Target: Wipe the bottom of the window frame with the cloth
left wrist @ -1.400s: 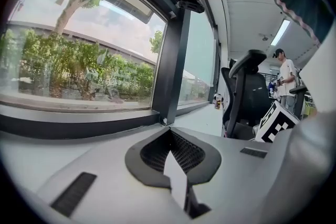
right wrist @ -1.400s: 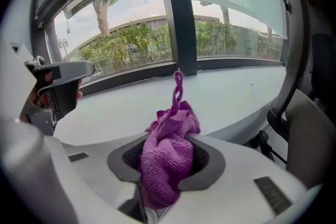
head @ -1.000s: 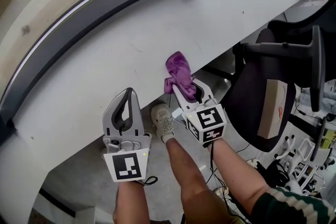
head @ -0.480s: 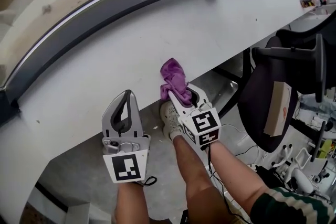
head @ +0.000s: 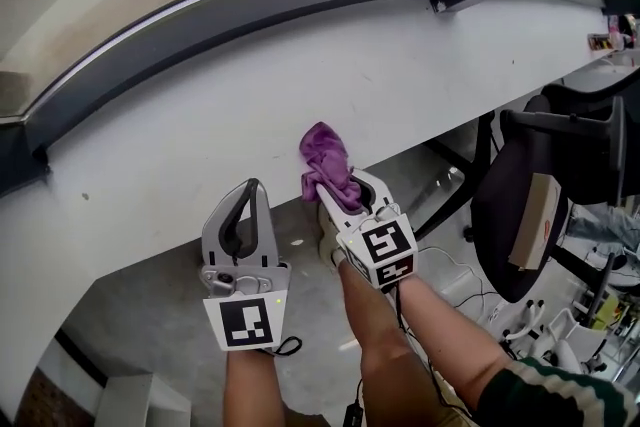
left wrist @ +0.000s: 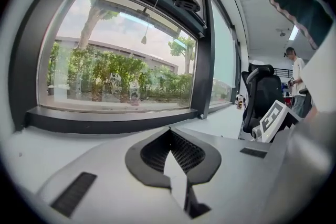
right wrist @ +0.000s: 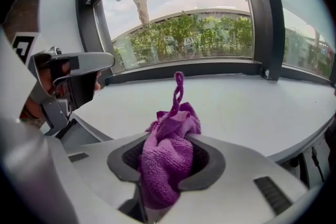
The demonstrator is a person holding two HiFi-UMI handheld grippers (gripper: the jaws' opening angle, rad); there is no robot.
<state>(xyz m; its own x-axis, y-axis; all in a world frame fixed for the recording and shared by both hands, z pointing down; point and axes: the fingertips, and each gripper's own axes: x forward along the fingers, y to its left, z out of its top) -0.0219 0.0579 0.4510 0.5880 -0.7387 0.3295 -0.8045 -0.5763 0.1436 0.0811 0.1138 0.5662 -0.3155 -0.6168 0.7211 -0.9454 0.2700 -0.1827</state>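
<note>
My right gripper (right wrist: 167, 178) is clamped on the purple microfibre cloth (right wrist: 169, 157). The jaws stand only narrowly apart, with the wad packed between the dark pads. The cloth bulges out past the tips towards 12 o'clock in the right gripper view and ends in a thin twisted tail pointing straight up. How much cloth sits deeper between the jaws I cannot see, because the pads cover it.

In the head view the cloth pokes out of the claw towards 11 o'clock, over the near edge of the white sill (head: 300, 75). I cannot tell whether it touches the sill or hangs just above it. The dark bottom rail of the window frame (head: 250, 7) arcs across at 12 o'clock, well apart from the cloth, with bare sill between them. Its left end is cut off by the picture edge.

At 9 o'clock of the right claw, my left gripper (head: 251, 187) has its jaws brought together at the tips, with nothing between them. It points up at the sill edge.

At 3 o'clock stands a black office chair (head: 560, 180), partly cut off by the frame edge.
</note>
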